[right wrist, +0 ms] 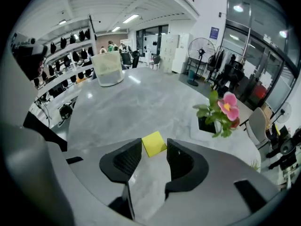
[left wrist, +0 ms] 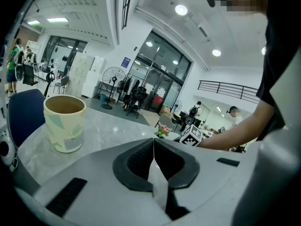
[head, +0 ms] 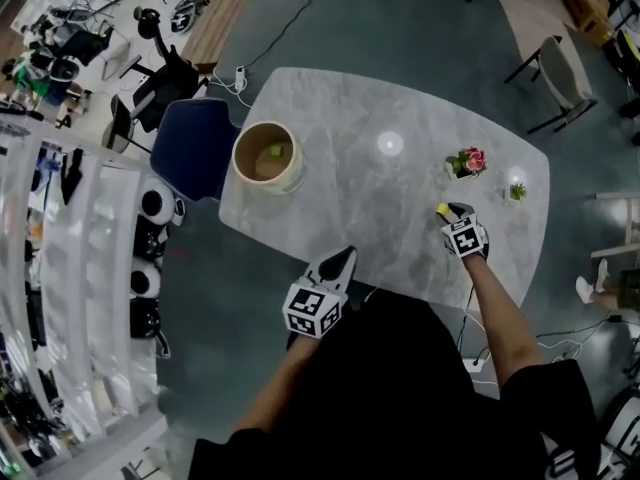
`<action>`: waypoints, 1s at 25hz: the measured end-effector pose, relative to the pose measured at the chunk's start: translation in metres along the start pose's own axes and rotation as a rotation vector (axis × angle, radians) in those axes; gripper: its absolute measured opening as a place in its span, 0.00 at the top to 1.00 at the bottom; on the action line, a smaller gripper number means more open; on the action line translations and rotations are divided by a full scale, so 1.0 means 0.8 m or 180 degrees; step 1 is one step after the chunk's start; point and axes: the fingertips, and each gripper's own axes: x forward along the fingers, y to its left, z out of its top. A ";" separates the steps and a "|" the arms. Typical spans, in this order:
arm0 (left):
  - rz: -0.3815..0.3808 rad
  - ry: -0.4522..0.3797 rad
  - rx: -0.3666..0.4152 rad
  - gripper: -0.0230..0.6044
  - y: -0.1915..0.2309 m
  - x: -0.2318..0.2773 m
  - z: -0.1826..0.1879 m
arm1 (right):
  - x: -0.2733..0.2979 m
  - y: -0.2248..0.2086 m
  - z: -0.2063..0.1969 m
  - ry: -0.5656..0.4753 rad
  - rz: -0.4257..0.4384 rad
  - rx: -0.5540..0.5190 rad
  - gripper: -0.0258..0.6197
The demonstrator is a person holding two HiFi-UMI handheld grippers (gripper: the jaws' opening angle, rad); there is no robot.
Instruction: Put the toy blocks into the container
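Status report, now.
Left gripper shut, empty. Right gripper shut on yellow block. Container across table. Flower pot beside right gripper.

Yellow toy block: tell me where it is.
The yellow toy block is held at the jaw tips of the right tool, above the marble table's right side in head view, beside the potted pink flower.

1. The yellow block [head: 441,209] is mostly hidden behind the right gripper [head: 451,209] in the head view.
2. The greenish bit [head: 277,152] inside the cup [head: 250,168] is too small to tell.
3. The table's [head: 360,198] near edge is covered by the person's body [head: 400,398].
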 end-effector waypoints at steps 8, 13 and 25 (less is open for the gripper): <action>0.0052 -0.0139 -0.0014 0.96 0.074 -0.072 0.020 | -0.005 0.082 0.130 -0.0207 -0.0001 -0.0236 0.71; 0.0103 -0.0280 -0.0029 0.96 0.114 -0.118 0.036 | -0.013 0.130 0.211 -0.0361 -0.0045 -0.0475 0.71; 0.0217 -0.0515 -0.0019 0.96 0.204 -0.247 0.039 | -0.013 0.293 0.419 -0.0873 0.0059 -0.0921 0.71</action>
